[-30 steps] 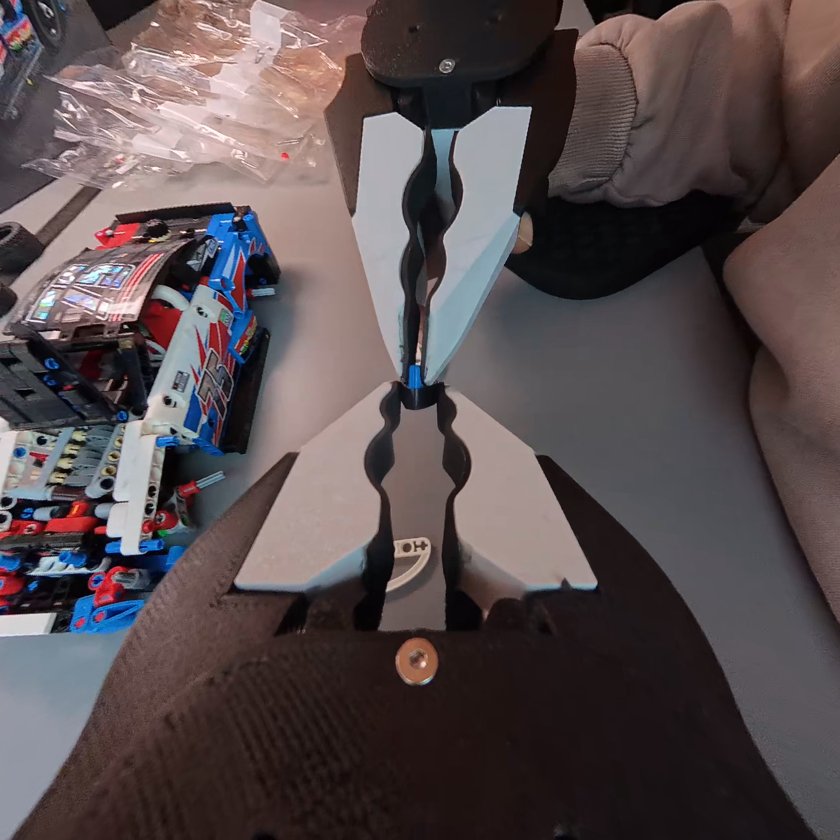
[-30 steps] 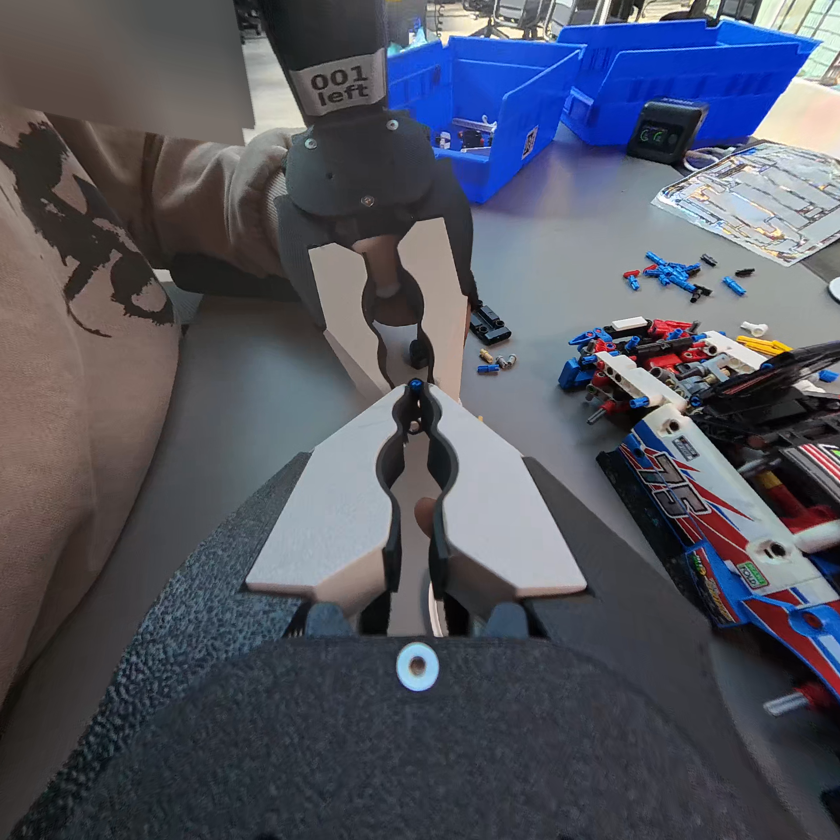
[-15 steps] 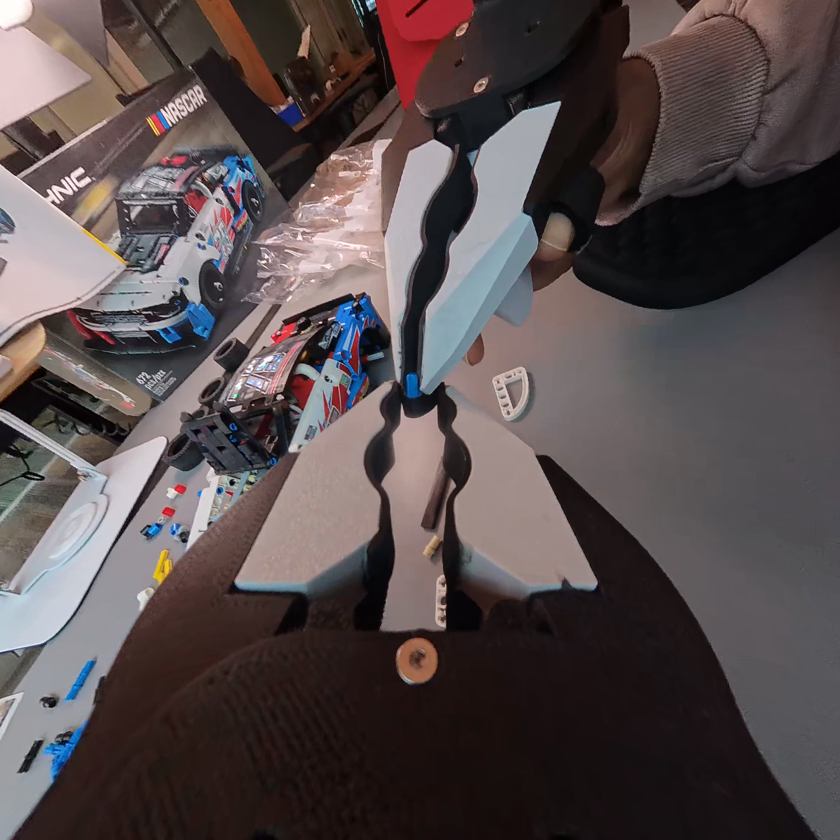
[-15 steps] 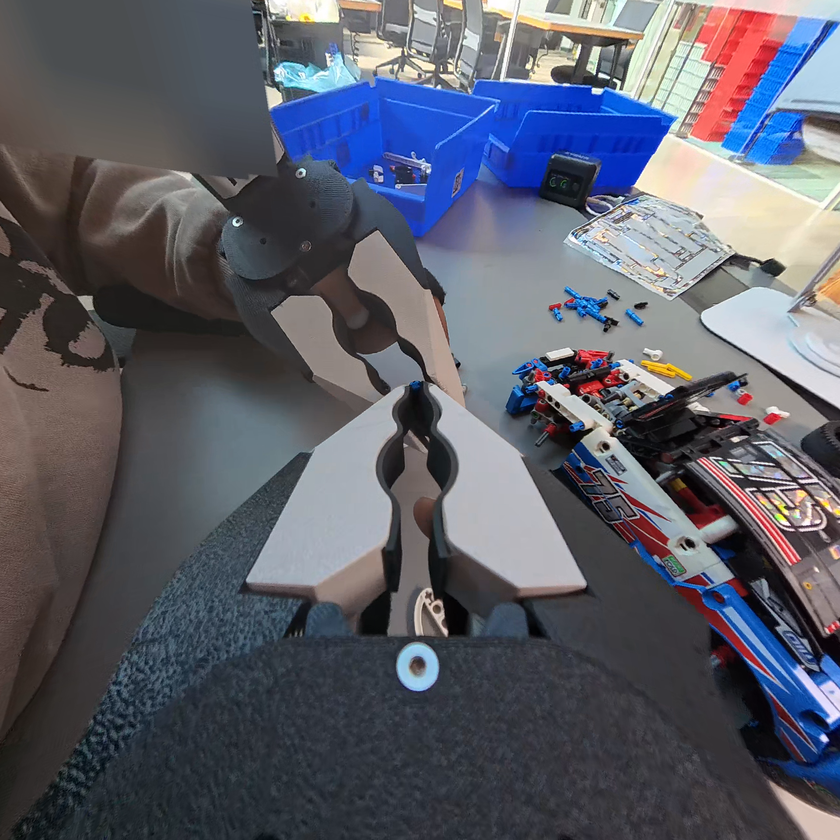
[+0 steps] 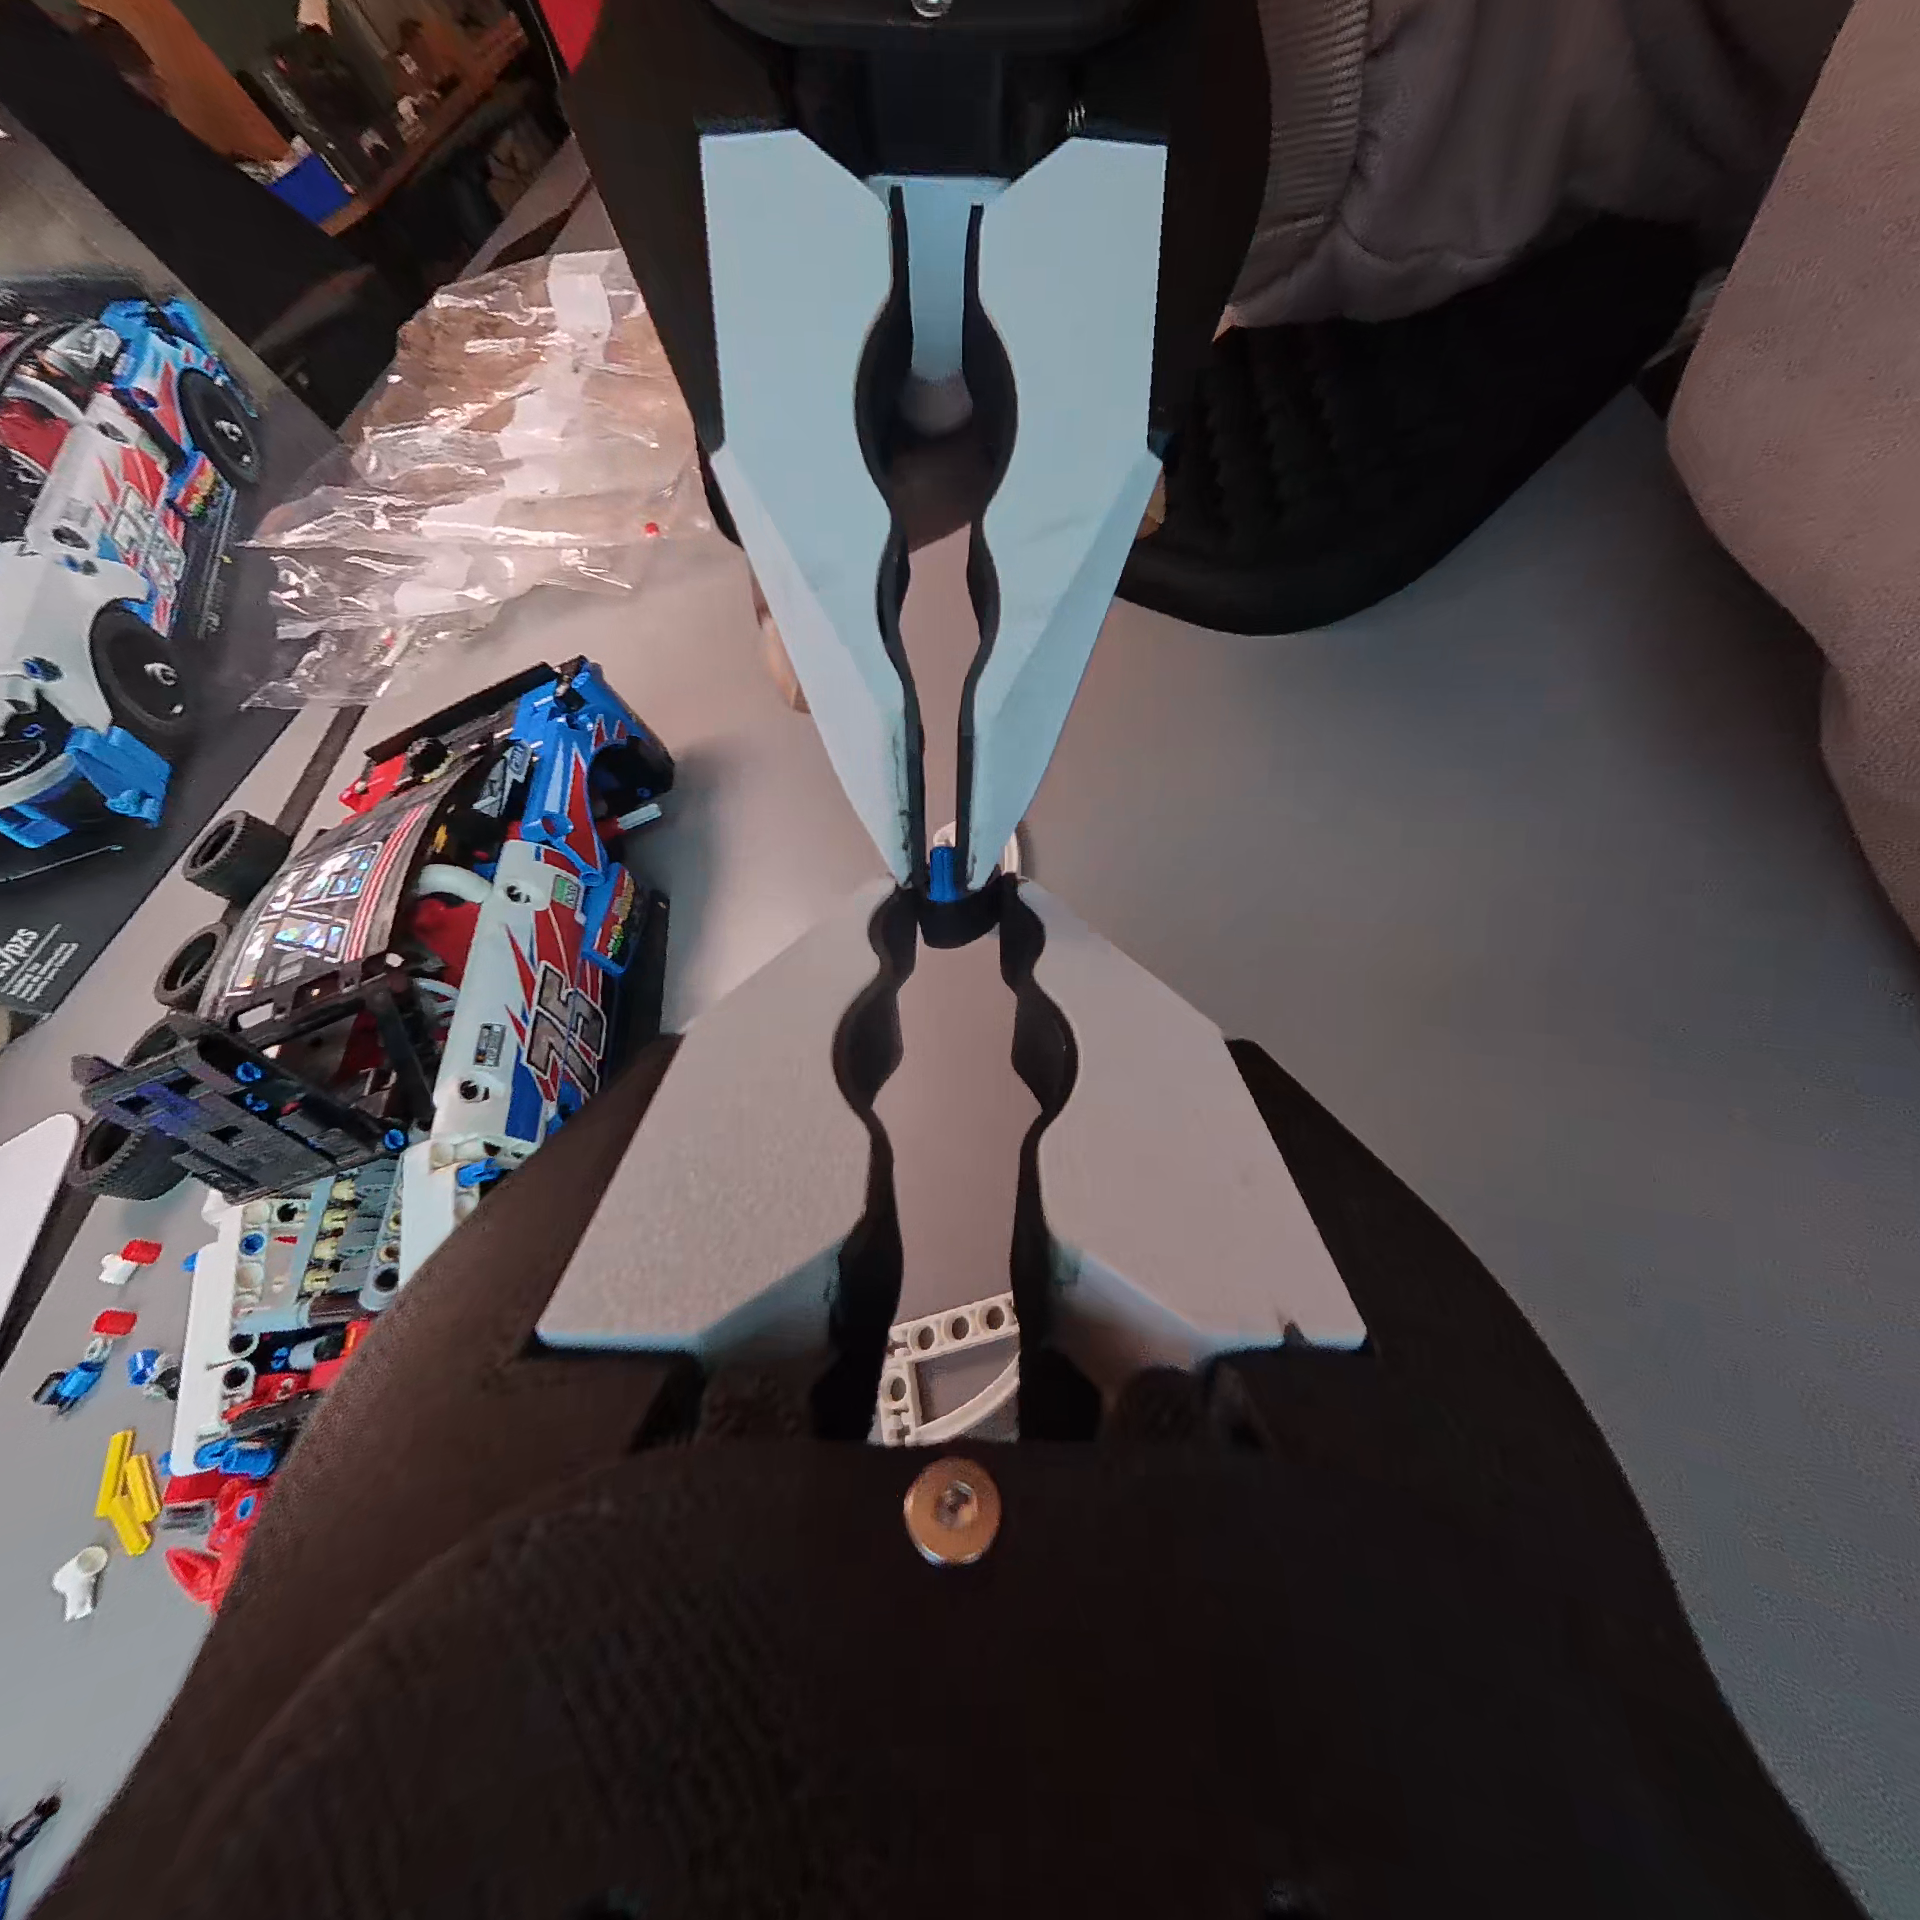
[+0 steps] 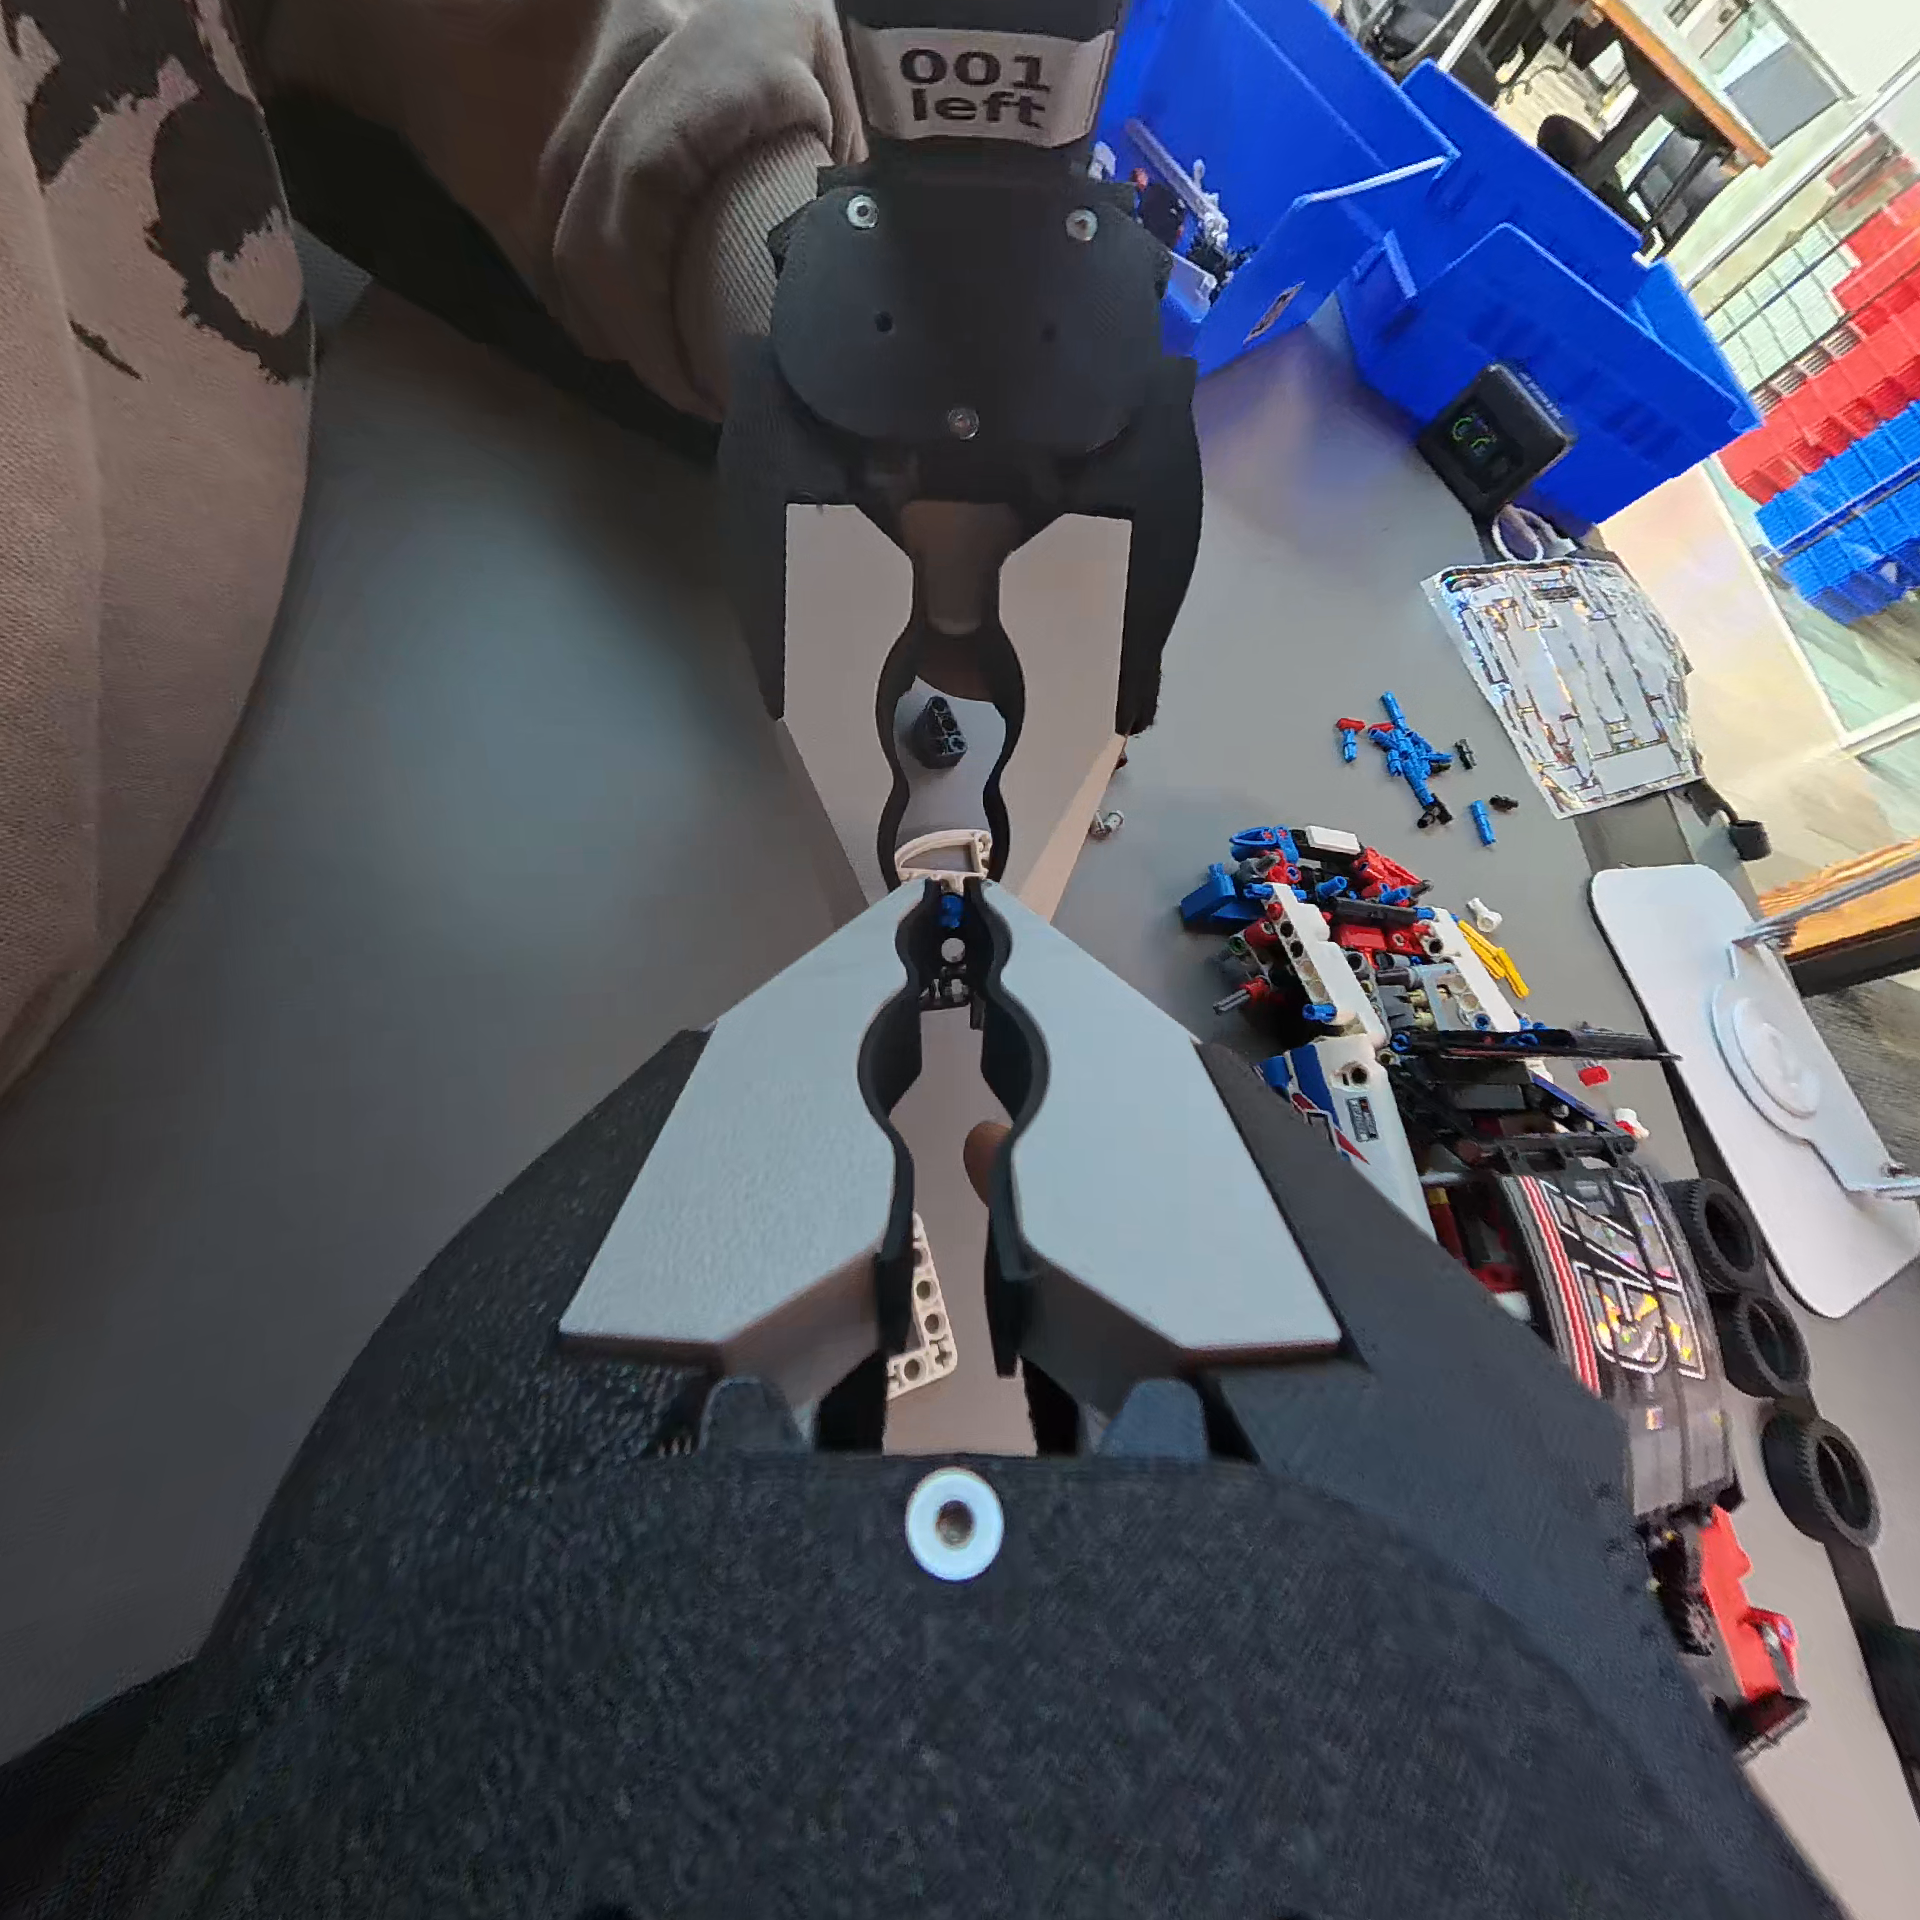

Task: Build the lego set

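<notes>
My left gripper (image 5: 956, 906) is shut on a small black lego piece (image 5: 956, 923). My right gripper (image 5: 940, 860) comes from the opposite side, tip to tip with it, and is shut on a blue pin (image 5: 940, 871) that touches the black piece. In the right wrist view my right gripper (image 6: 951, 899) shows the blue pin (image 6: 948, 910) and the black piece (image 6: 951, 956) at its tips, with the left gripper (image 6: 940, 868) facing it. Both are held above the grey table (image 5: 1403, 935). The partly built race car (image 5: 416, 966) lies to the side.
White curved panels lie under the grippers (image 5: 951, 1371) (image 6: 920, 1320). Loose small parts (image 6: 1403, 758), a sticker sheet (image 6: 1558, 686), tyres (image 6: 1766, 1351), blue bins (image 6: 1455, 260), plastic bags (image 5: 468, 468) and the set's box (image 5: 94, 520) surround the car (image 6: 1558, 1195). The person's body borders the near side. The tips of both grippers are at nearly the same place. The car (image 6: 1558, 1195) sits 15 cm or so from the ends of my left fingers. Seen from the left wrist view (image 5: 327, 955) as well.
Both grippers have swung from a tilted pose into a straight line, tip to tip, with the pin still against the black piece. Both grips are unchanged.
</notes>
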Available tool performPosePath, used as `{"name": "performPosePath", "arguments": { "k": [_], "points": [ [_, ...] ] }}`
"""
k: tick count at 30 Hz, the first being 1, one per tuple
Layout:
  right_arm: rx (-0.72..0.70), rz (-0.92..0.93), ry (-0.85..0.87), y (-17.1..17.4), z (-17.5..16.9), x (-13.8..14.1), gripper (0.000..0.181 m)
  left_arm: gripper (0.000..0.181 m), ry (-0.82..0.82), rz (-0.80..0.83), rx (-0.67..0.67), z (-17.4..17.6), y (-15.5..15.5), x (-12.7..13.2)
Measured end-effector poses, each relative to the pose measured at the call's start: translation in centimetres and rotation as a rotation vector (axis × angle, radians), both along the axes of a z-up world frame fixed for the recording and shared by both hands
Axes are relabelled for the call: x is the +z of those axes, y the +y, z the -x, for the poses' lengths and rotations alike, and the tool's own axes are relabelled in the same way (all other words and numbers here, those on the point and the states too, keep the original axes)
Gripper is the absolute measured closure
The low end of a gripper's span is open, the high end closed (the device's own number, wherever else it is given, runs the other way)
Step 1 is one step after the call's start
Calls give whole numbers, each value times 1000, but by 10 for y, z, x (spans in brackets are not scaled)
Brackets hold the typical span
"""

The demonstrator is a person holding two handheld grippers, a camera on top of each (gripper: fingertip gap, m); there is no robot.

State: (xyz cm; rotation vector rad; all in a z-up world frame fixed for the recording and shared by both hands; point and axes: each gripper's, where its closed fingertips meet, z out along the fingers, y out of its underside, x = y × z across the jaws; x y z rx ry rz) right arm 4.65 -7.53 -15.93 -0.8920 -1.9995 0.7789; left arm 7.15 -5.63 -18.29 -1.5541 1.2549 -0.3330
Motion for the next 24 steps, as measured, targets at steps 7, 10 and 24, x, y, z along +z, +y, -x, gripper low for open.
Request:
{"name": "performPosePath", "arguments": {
  "k": [7, 10, 24],
  "points": [
    [46, -23, -43, -5, -7, -9, 180, 168, 9, 77, -54, -6, -8, -10],
    [63, -15, -48, -7, -8, -10, 178, 168, 3, 103, -75, -8, -11, -11],
    [92, 3, -89, -11, -12, -16, 180, 168, -1, 149, -107, -11, -18, -16]
  ]
}}
